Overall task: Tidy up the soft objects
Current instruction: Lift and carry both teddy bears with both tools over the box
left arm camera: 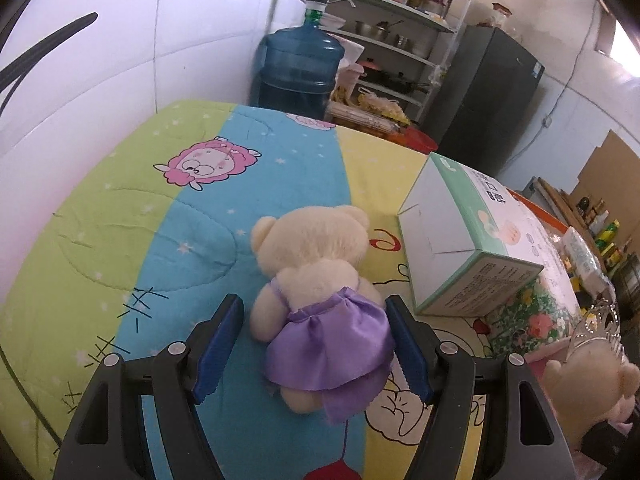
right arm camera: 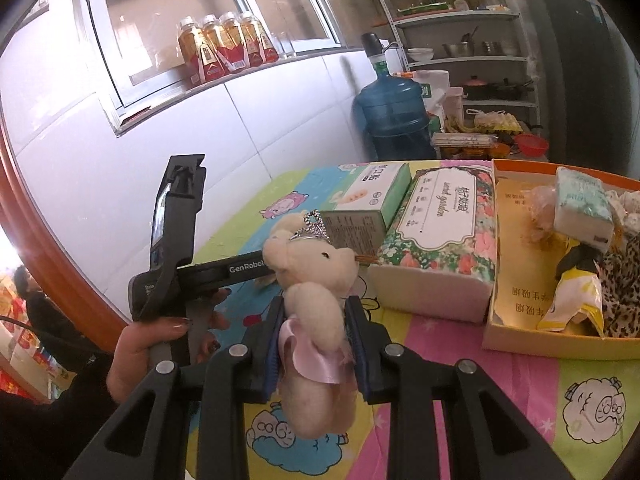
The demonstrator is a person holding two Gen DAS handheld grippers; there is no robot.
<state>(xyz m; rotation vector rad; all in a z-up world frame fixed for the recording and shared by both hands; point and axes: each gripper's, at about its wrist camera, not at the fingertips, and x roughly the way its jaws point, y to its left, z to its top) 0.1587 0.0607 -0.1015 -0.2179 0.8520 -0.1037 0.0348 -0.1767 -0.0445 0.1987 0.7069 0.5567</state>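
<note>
On a quilted cartoon-print bedspread (left arm camera: 132, 216) in green, blue and yellow bands, a cream plush bear in a purple satin dress (left arm camera: 320, 300) lay face down, head pointing away from the left wrist camera. The left gripper (left arm camera: 316, 344) stood spread wide around it, the blue-padded fingers (left arm camera: 218, 346) flanking the skirt; the right pad sat against the skirt's edge while the left one stood clear.

Only the right wrist view showed the second toy in full: a cream plush bear in a pink satin dress (right arm camera: 316, 312), wearing a small silver tiara (right arm camera: 314, 226), was clamped at the waist by the right gripper (right arm camera: 314, 344) and lifted above the bedspread, its legs dangling below the pads. That view also took in the person's left hand (right arm camera: 160, 344) on the left gripper's handle, an orange cardboard box (right arm camera: 520, 320) holding a tissue pack, a yellow wrapper and leopard-print cloth, and a floral-printed soft tissue pack (right arm camera: 436, 248) just beside the box. In the left wrist view the tiara bear appeared only as a sliver at the lower right edge.

Both views caught a white-and-green carton (left arm camera: 464, 240), which sat near the purple-dressed bear's head without touching it. A large blue water jug (left arm camera: 300, 64) stood beyond the far edge of the bedspread, beside metal shelving (left arm camera: 400, 40).
</note>
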